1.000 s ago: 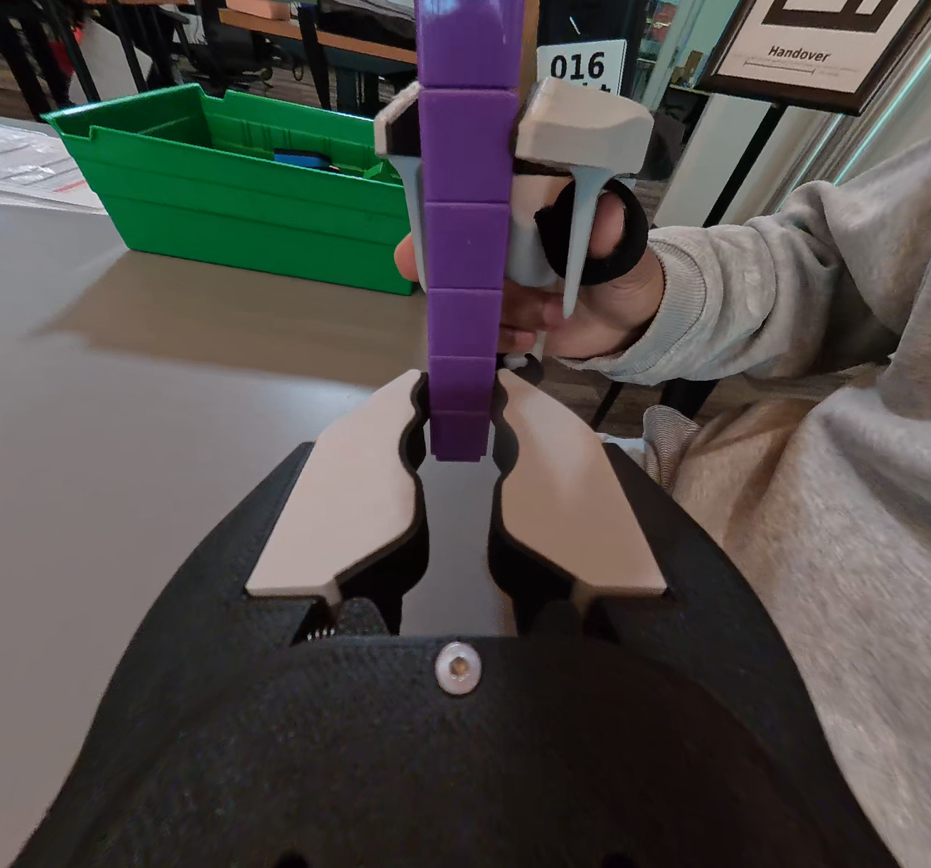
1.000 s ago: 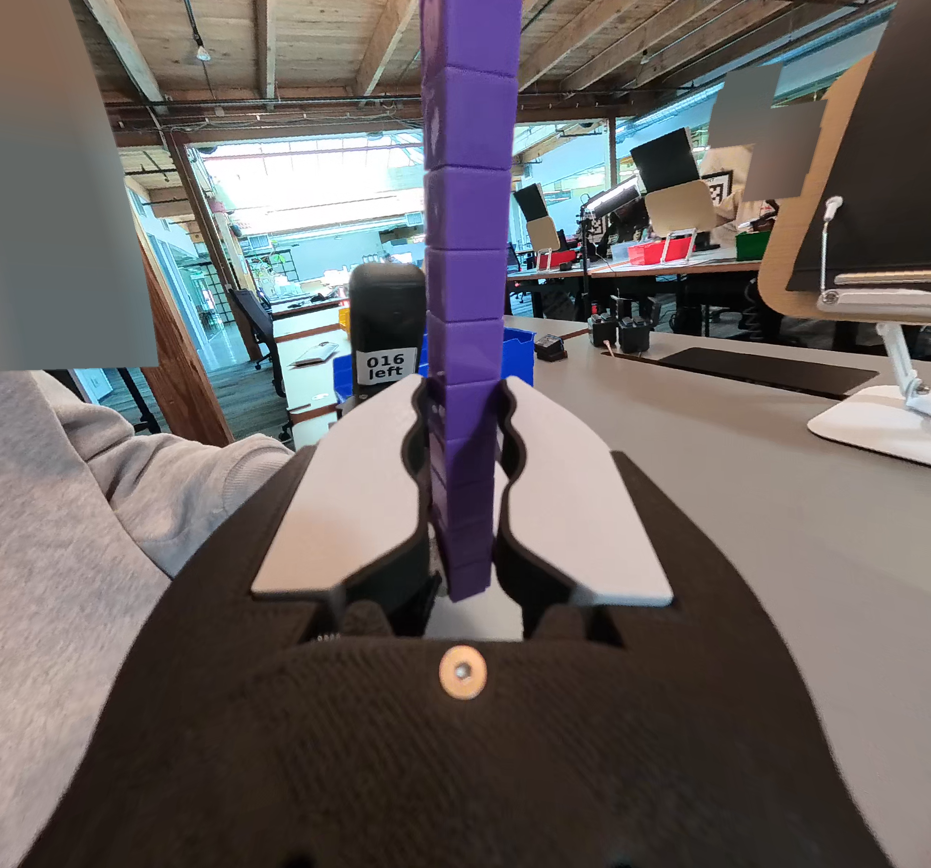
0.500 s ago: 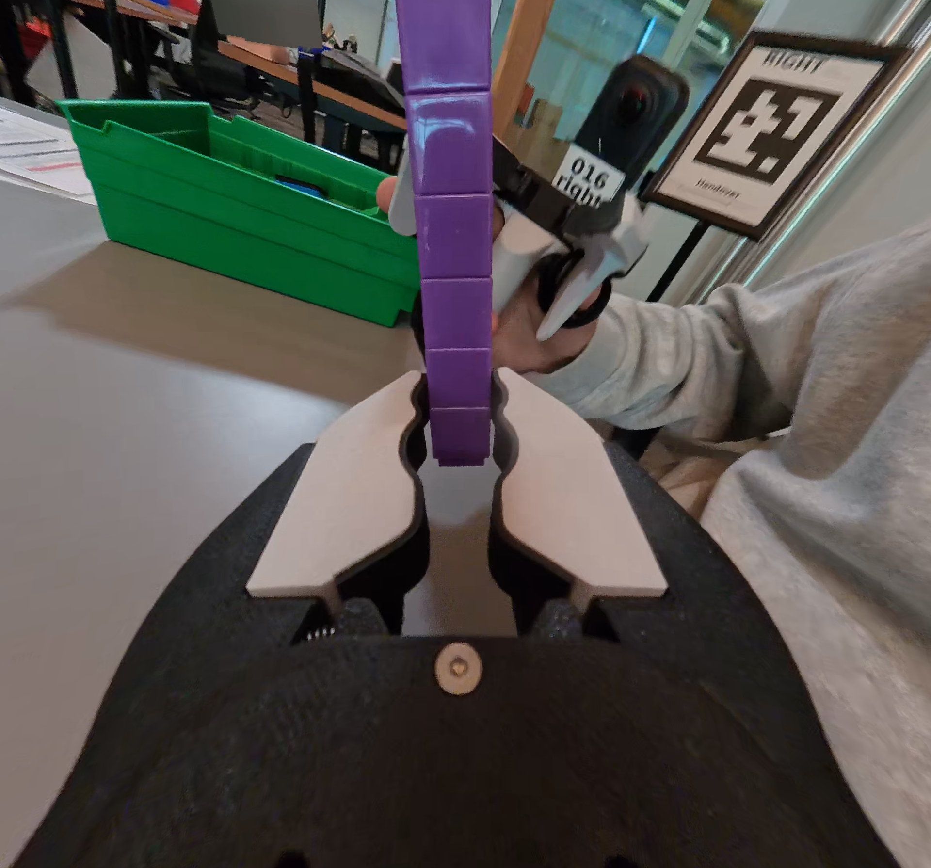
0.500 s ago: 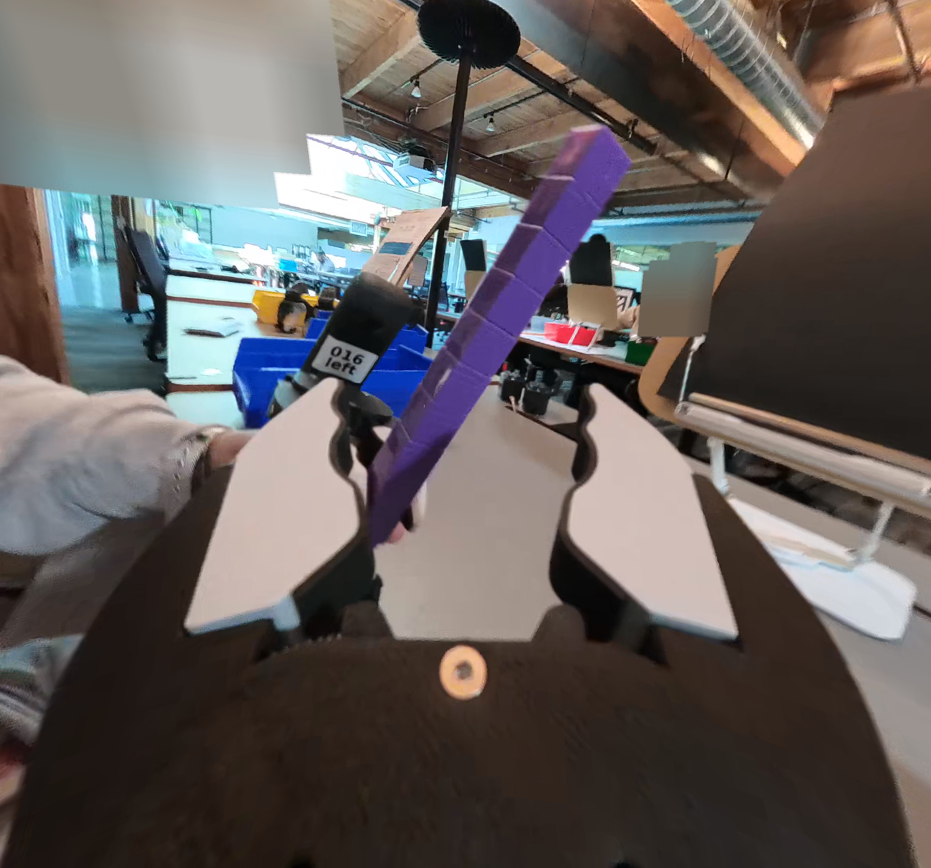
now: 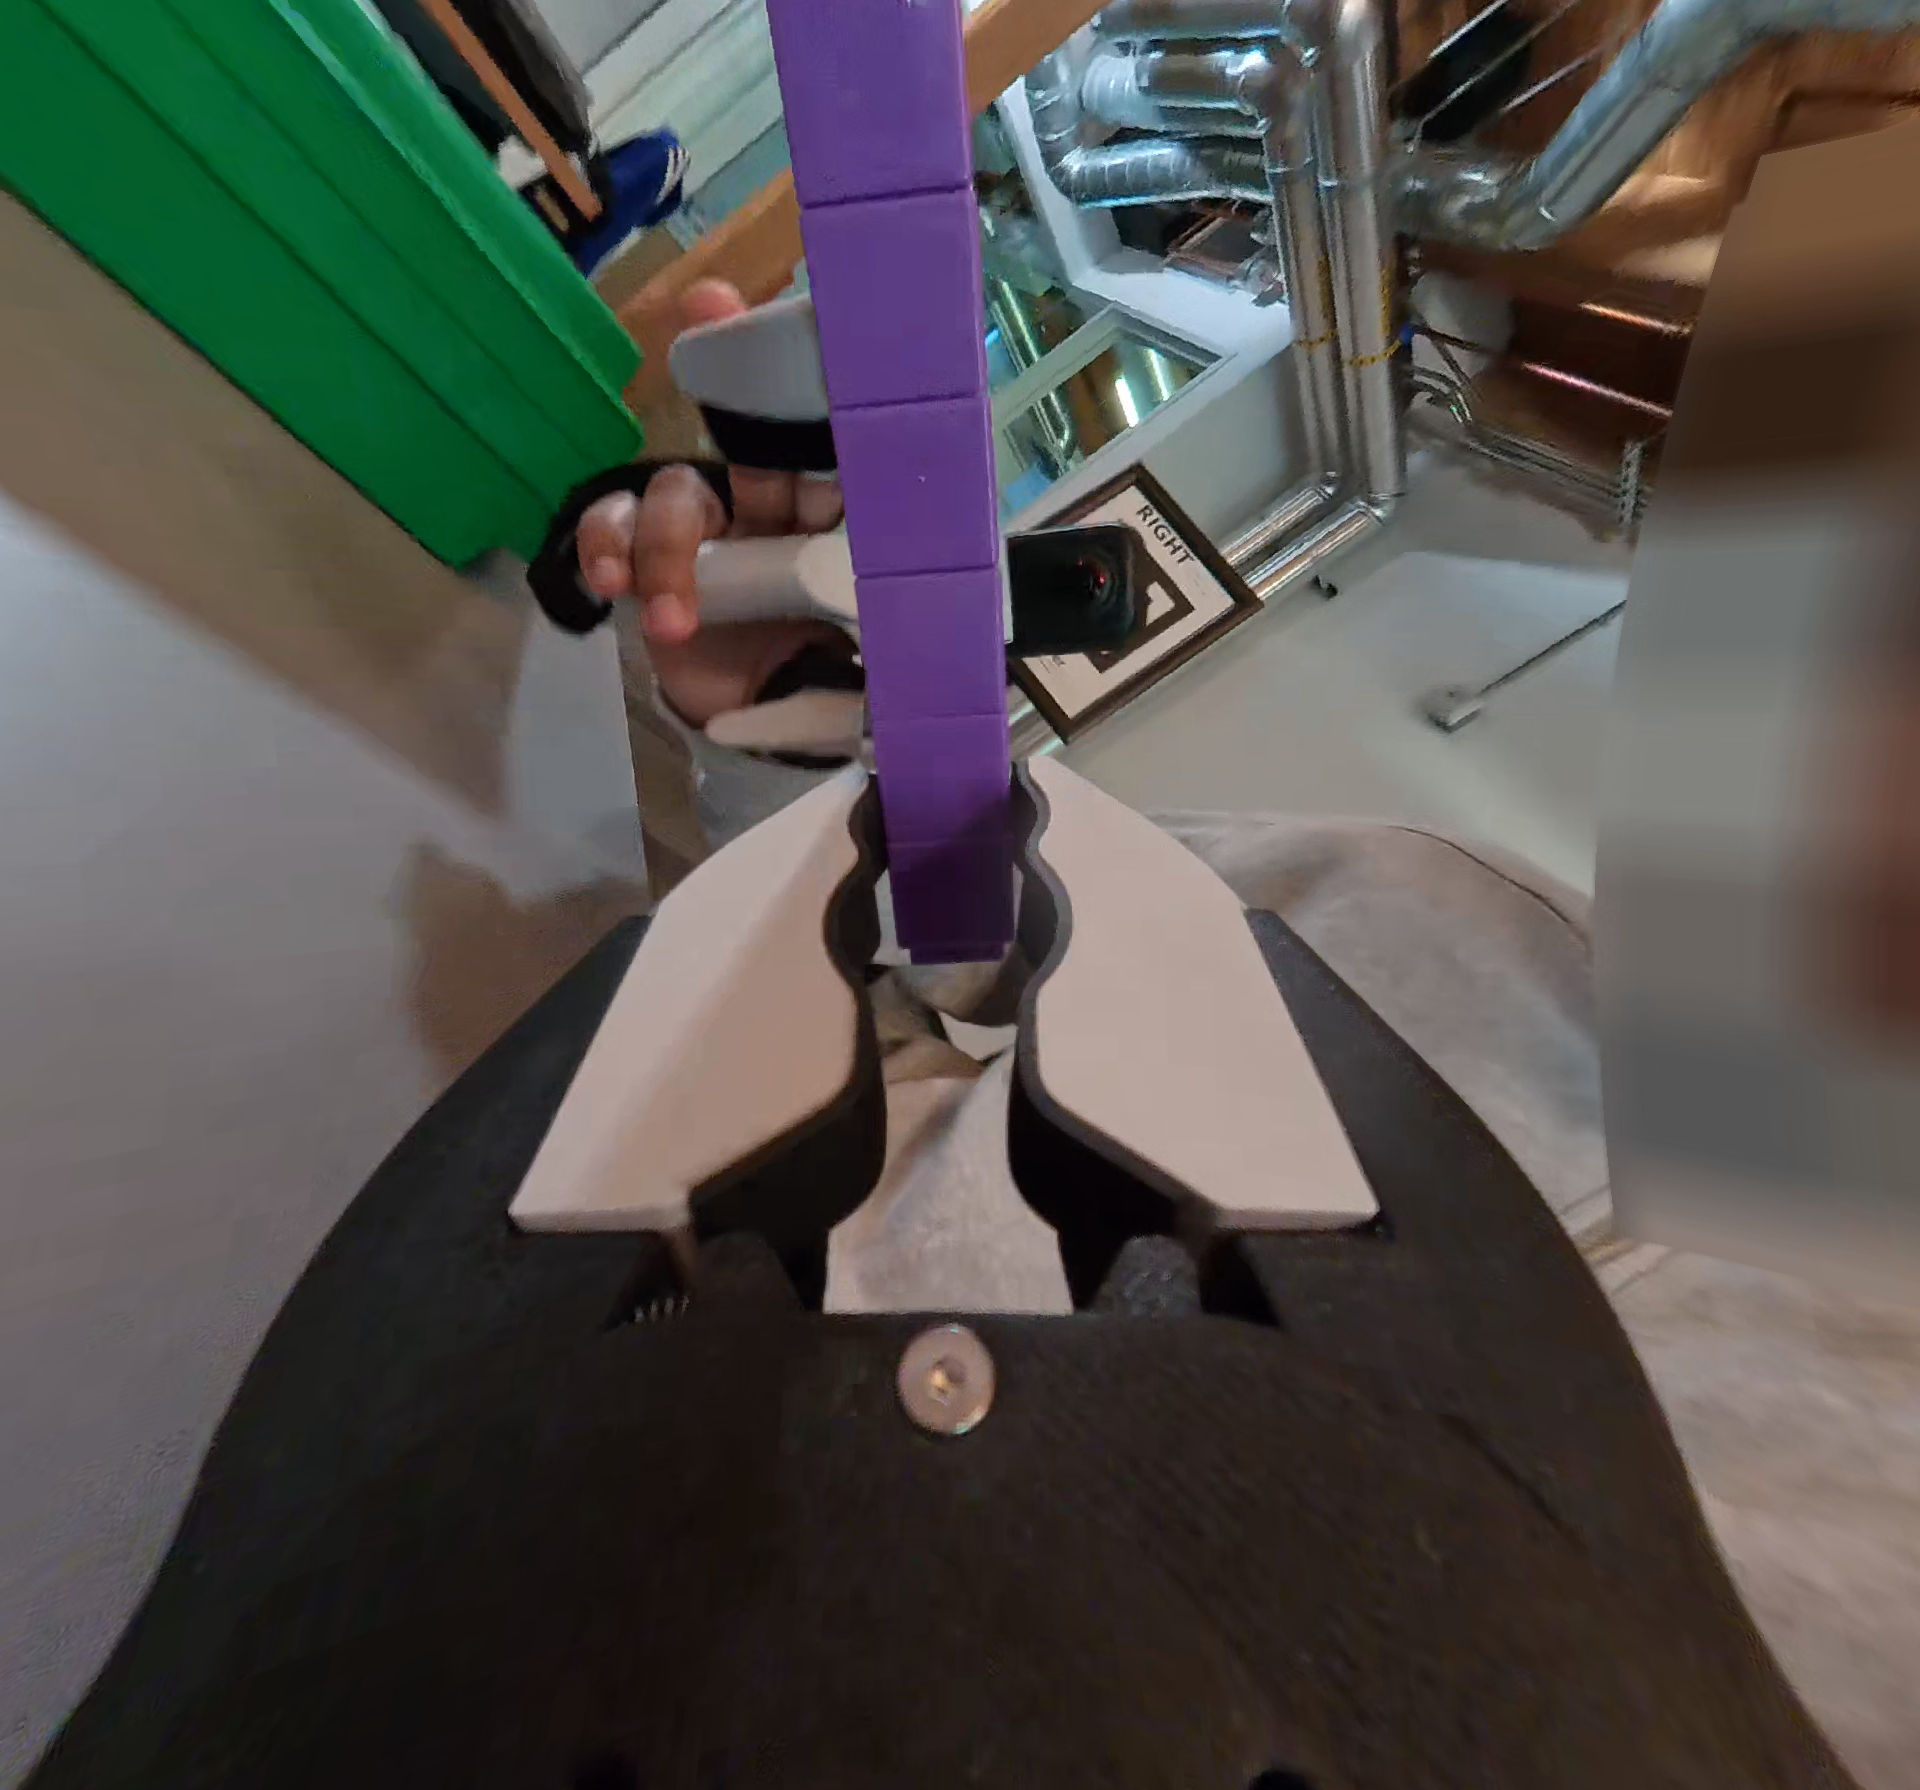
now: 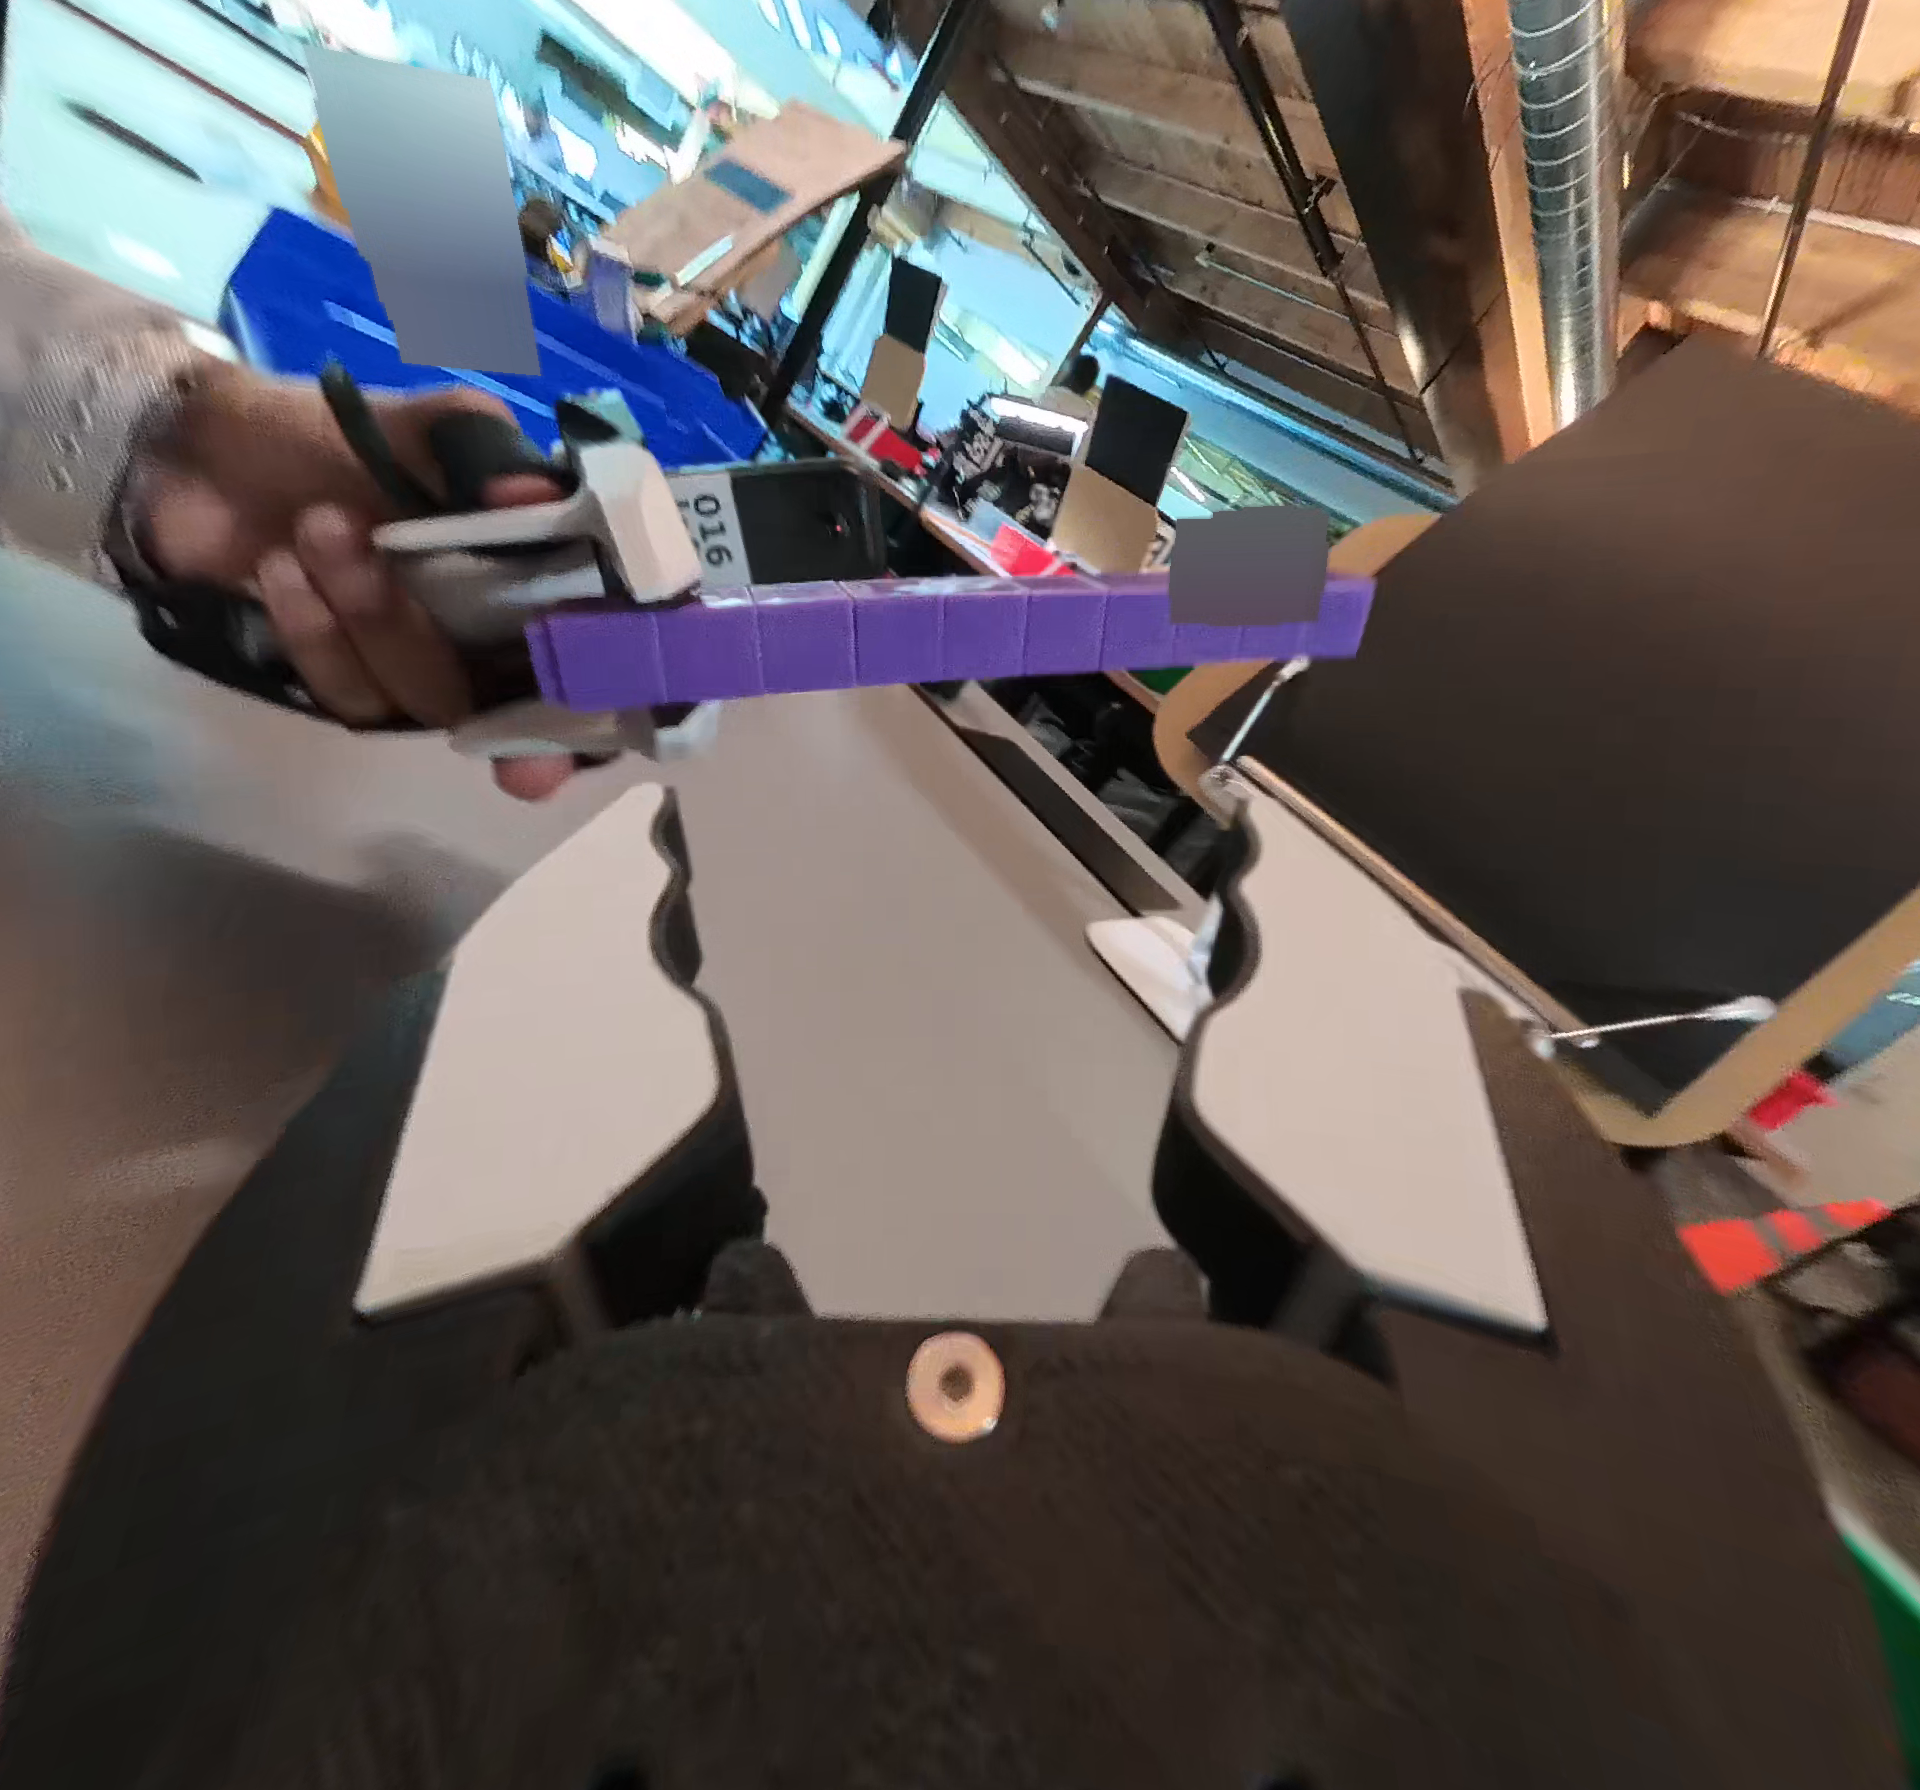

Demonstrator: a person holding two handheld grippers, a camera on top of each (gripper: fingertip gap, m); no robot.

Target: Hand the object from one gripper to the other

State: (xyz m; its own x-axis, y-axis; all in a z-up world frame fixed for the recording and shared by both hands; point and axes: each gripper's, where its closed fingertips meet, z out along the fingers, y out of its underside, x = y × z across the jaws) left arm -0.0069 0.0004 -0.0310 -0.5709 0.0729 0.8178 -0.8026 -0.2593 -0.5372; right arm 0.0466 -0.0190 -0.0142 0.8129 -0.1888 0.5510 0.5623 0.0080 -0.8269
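Note:
A long purple bar of joined cubes (image 5: 894,369) stands up between the fingers of my left gripper (image 5: 945,867), which is shut on its lower end. In the right wrist view the same purple bar (image 6: 935,639) lies level across the frame, held at its left end by the left gripper (image 6: 623,639) in a person's hand. My right gripper (image 6: 951,867) is open and empty, below and in front of the bar, not touching it. The right gripper also shows behind the bar in the left wrist view (image 5: 769,545), apart from it.
A green bin (image 5: 270,223) stands on the grey table (image 5: 208,909) at the left. A framed marker sign (image 5: 1132,618) stands behind. In the right wrist view a black board on a white stand (image 6: 1558,722) sits at the right, and blue bins (image 6: 312,306) at the far left.
My right gripper opened, let go of the purple bar and drew back. My left gripper kept hold of the bar and swung it, so it now lies level in the right wrist view.

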